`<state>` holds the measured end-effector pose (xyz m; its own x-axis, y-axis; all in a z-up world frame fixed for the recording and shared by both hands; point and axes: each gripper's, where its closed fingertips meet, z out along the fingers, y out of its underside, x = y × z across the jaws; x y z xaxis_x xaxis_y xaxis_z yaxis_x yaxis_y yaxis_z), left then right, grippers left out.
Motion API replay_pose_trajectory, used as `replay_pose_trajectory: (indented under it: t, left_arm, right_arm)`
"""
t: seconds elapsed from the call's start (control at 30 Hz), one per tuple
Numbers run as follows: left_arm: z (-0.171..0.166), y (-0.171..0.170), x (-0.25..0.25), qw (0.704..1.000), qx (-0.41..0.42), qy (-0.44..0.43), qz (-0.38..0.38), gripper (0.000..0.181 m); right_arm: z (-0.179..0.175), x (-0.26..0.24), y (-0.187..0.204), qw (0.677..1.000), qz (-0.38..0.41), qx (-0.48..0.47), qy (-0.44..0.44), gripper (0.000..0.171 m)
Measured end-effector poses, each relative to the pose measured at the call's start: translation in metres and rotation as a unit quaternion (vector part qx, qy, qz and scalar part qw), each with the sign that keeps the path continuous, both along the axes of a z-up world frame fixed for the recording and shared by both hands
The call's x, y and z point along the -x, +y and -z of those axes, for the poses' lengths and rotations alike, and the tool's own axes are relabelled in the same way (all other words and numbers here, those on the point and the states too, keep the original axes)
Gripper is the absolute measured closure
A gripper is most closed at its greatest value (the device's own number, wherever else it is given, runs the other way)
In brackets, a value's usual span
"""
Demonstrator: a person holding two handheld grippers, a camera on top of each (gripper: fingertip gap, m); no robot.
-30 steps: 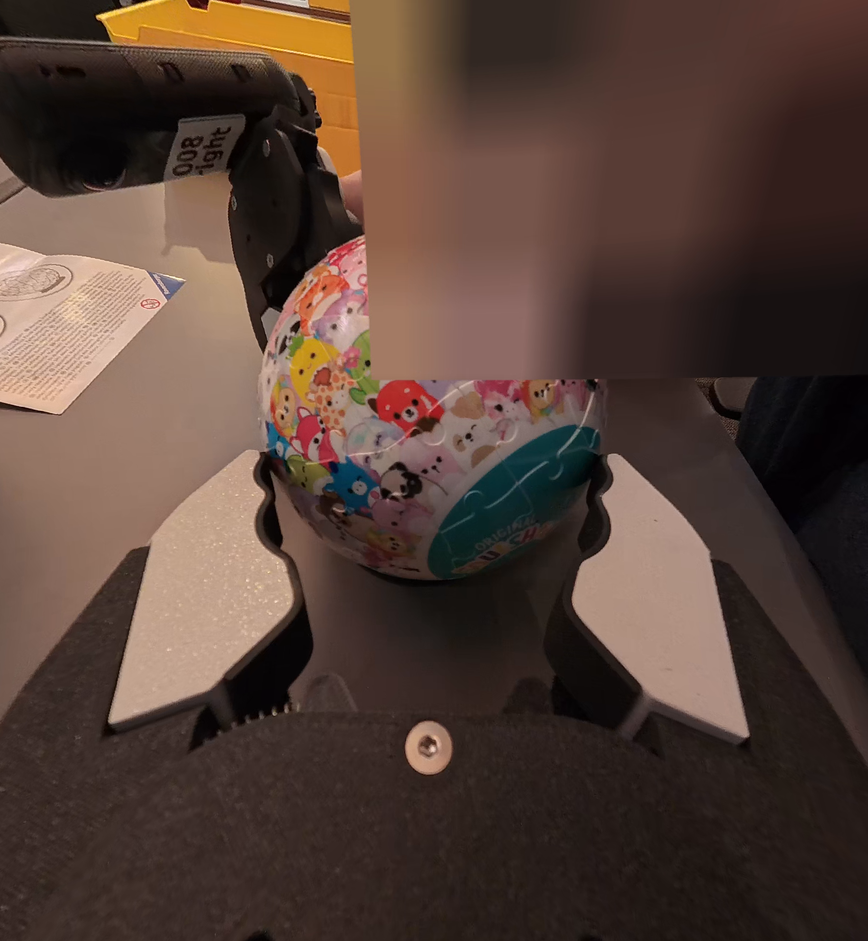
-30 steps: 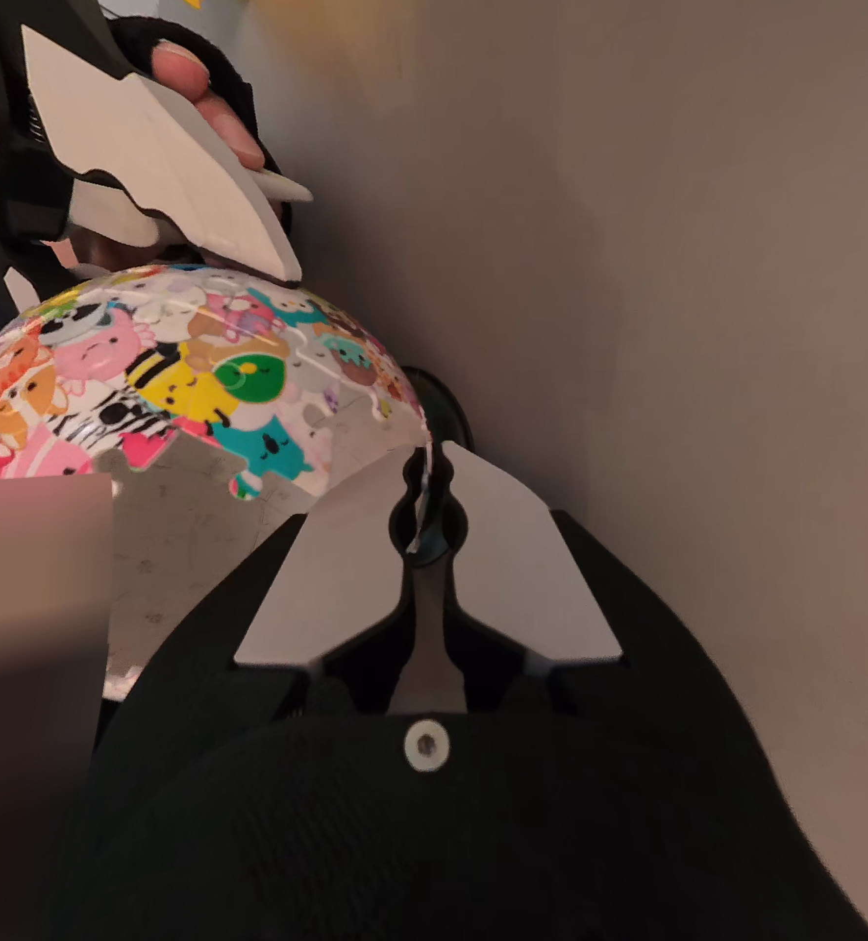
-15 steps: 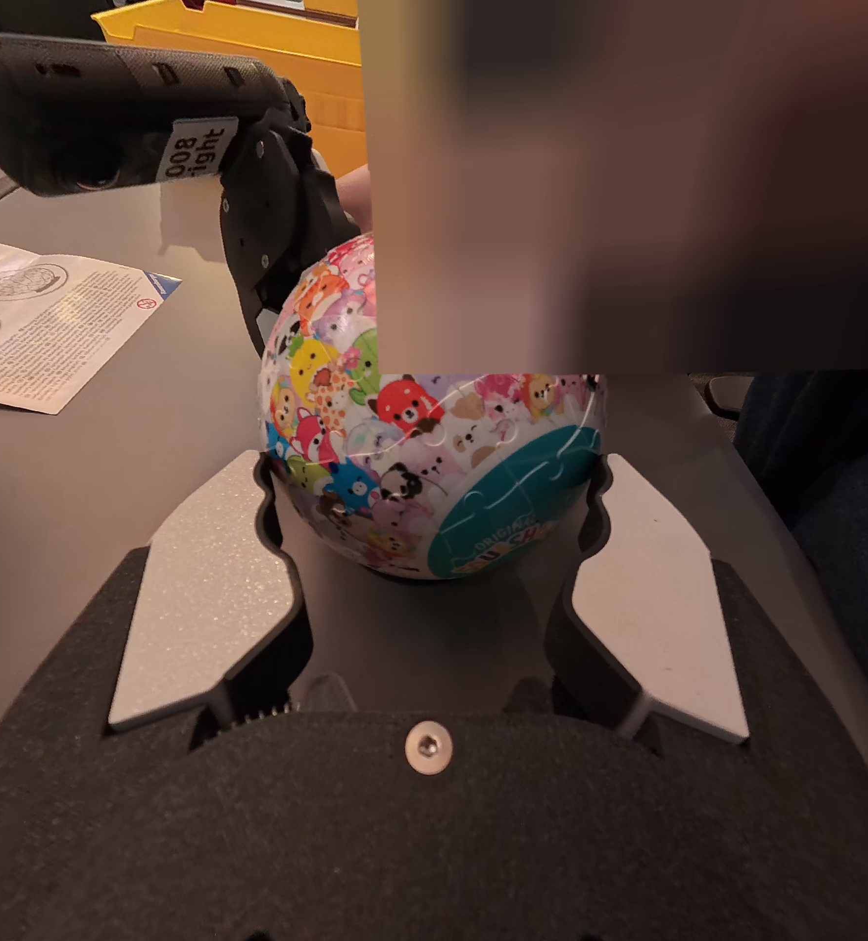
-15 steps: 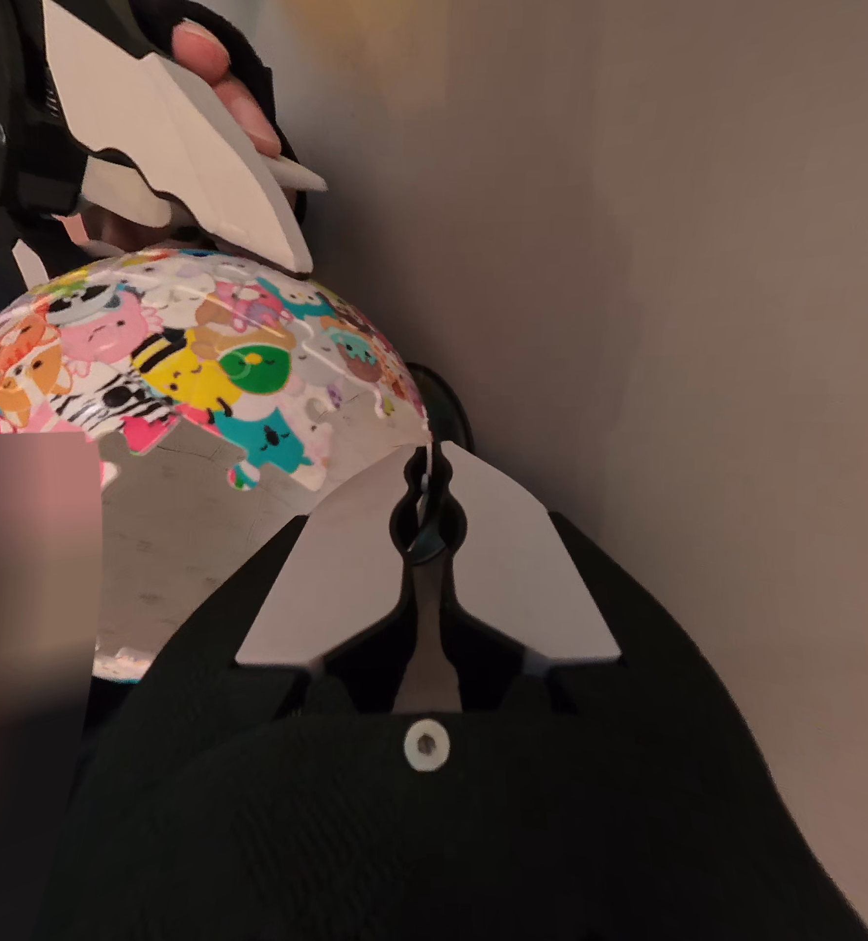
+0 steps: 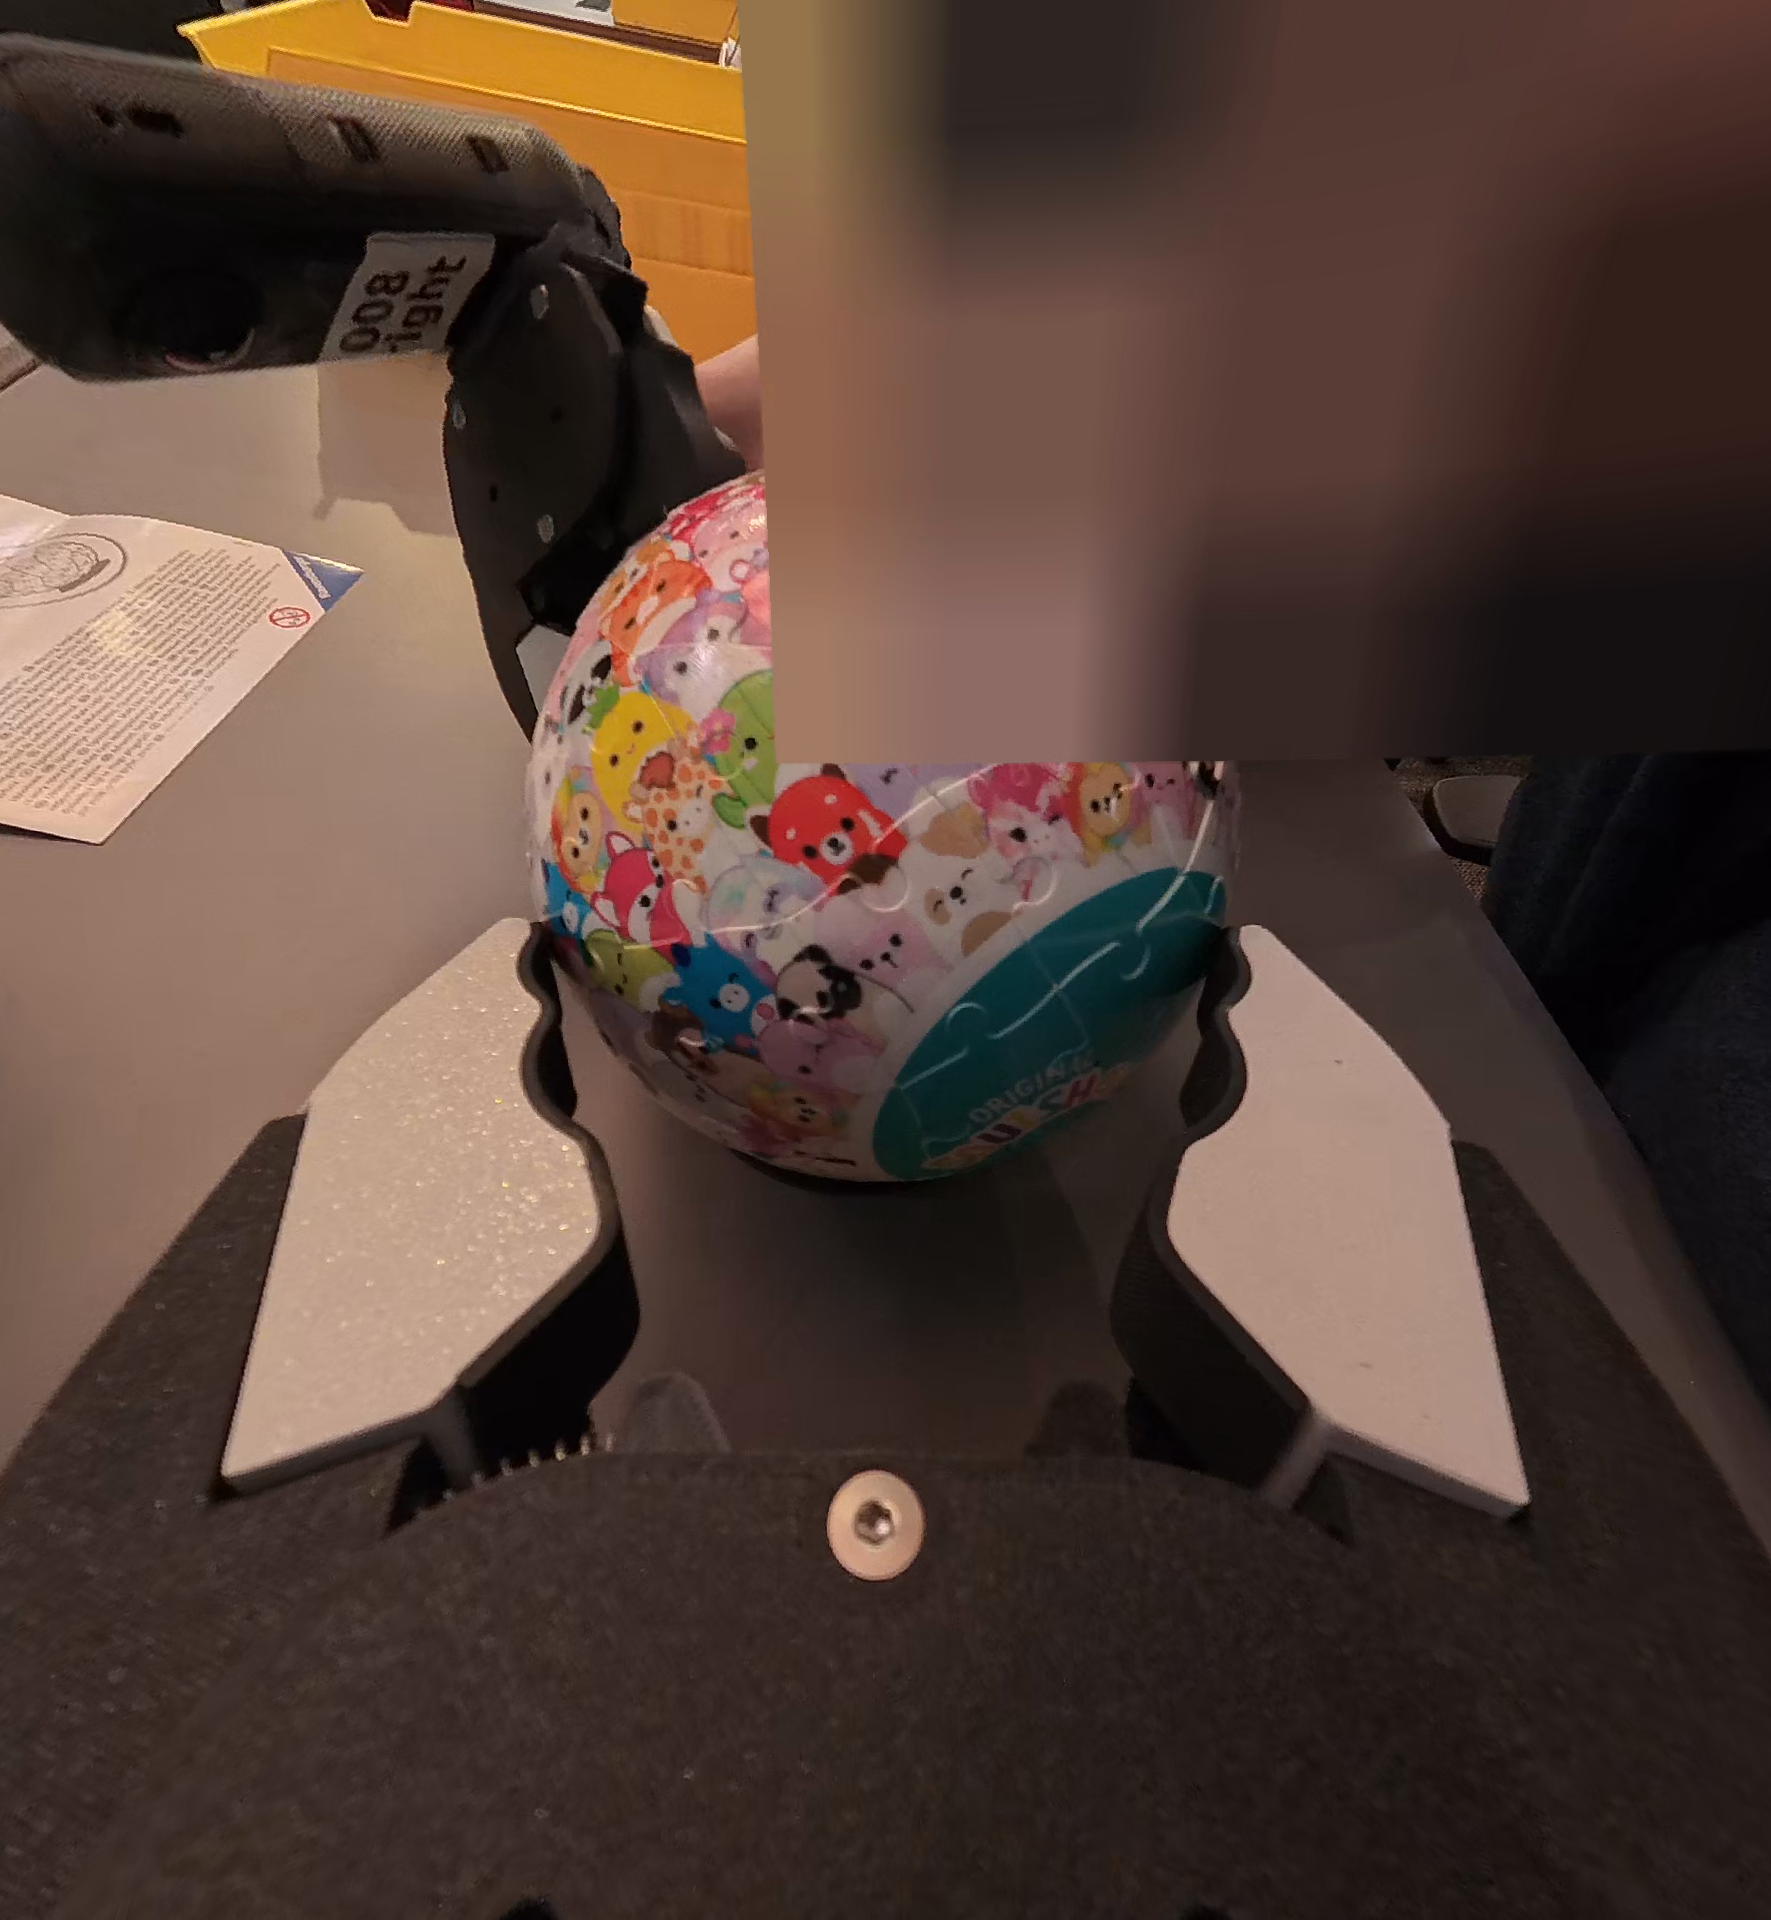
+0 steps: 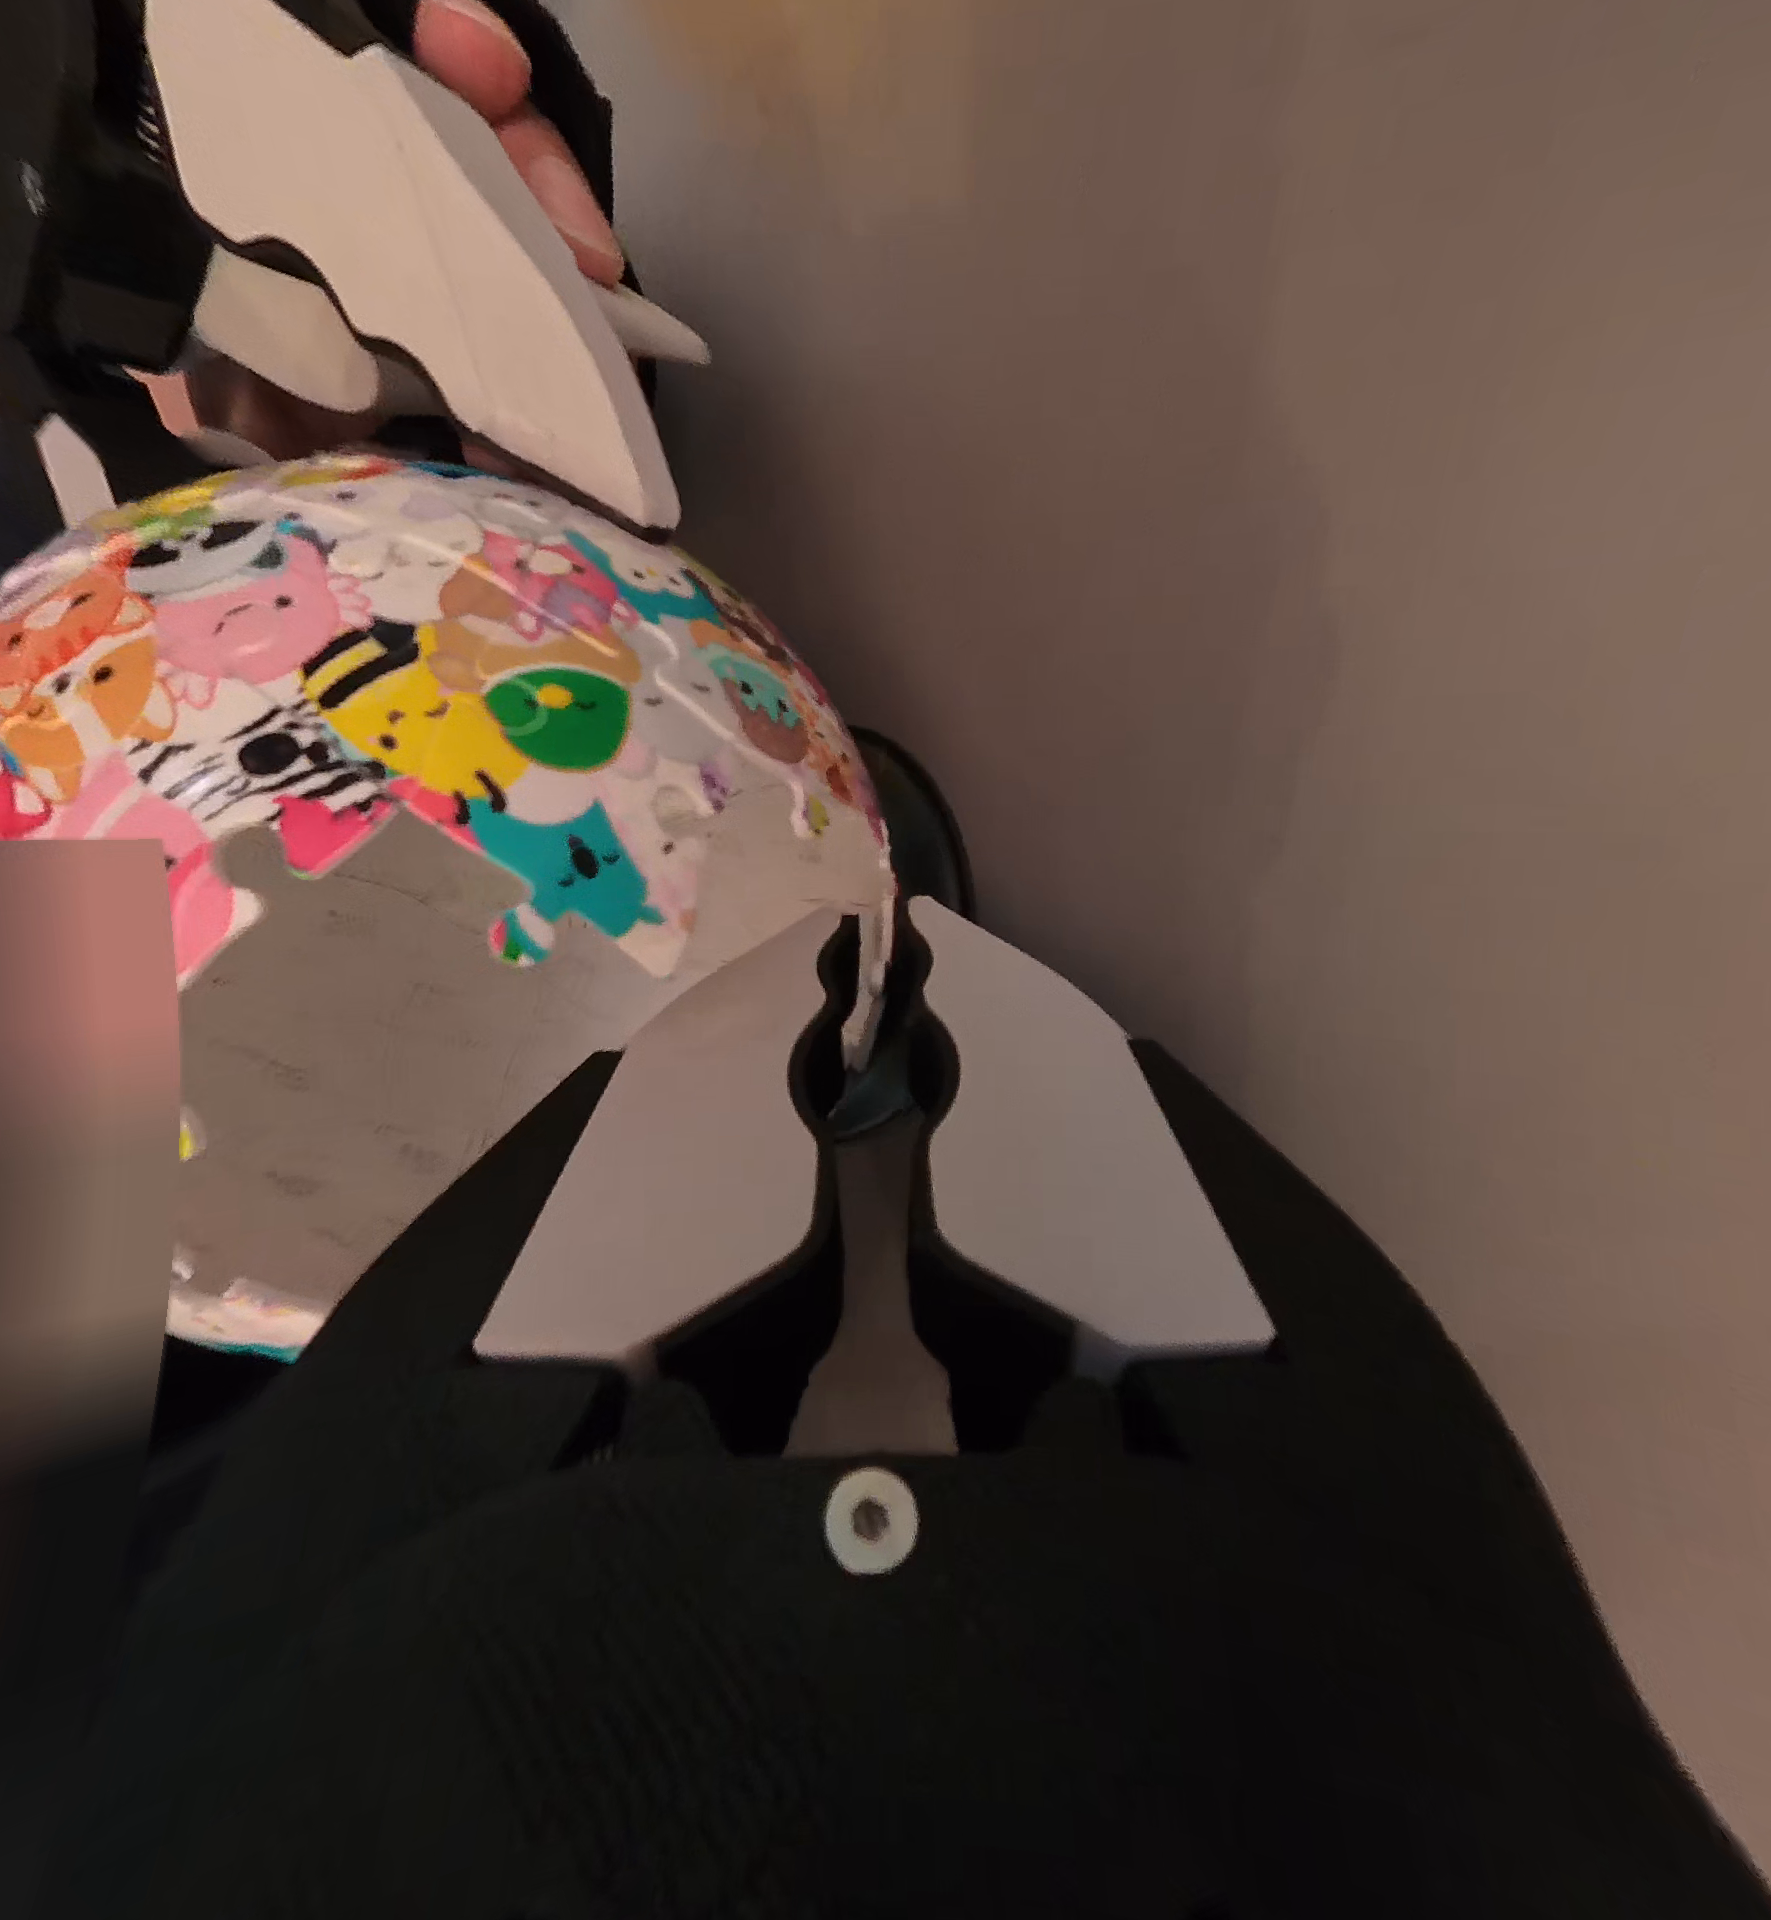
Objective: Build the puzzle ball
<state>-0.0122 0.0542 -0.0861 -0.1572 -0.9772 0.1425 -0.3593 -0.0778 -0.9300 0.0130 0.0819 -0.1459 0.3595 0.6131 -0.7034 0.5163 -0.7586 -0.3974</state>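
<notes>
We see a plain grey worktop, with a yellow bin at its far edge and a printed instruction leaflet lying flat off to the left. The puzzle ball, covered in bright cartoon animals with a teal patch low on one side, sits on the worktop. The left hand-held gripper has its jaws spread wide, one on each side of the ball's lower half; both tips look to be touching it, though we cannot be sure how firmly it holds the ball. The right hand-held gripper has its jaws drawn together on the thin edge of the ball's shell, beside an unfinished opening where the grey inner face of the pieces shows. In the right wrist view the left hand-held gripper's white finger rests against the top of the puzzle ball, with a person's fingertips just behind it. A dark round shape shows at the far side of the ball; we cannot make out what it is.
</notes>
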Motion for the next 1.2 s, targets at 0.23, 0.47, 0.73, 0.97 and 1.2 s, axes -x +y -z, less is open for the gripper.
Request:
replay_pose_trajectory:
  t: [0.23, 0.47, 0.73, 0.97, 1.2]
  left_arm:
    - [0.0, -0.0008, -0.0003, 1.0, -0.003, 0.001, 0.0, 0.065]
    - [0.0002, -0.001, -0.0002, 1.0, -0.003, 0.002, -0.001, 0.065]
    - [0.0002, -0.001, -0.0001, 1.0, -0.003, 0.0, 0.0, 0.065]
    - [0.0001, -0.0011, -0.0001, 1.0, -0.003, -0.001, 0.0, 0.066]
    - [0.0, -0.0015, -0.0006, 1.0, -0.003, -0.001, 0.0, 0.065]
  right_arm:
    - [0.0028, -0.0015, 0.0007, 0.998, -0.02, -0.059, -0.027, 0.164]
    - [0.0051, -0.0041, 0.0003, 0.999, -0.012, -0.042, -0.02, 0.148]
    - [0.0037, -0.0065, -0.0021, 0.999, -0.026, -0.036, -0.012, 0.146]
    - [0.0066, -0.0089, -0.0017, 0.997, -0.036, -0.068, -0.027, 0.151]
    - [0.007, -0.0088, -0.0014, 0.995, -0.037, -0.086, -0.034, 0.152]
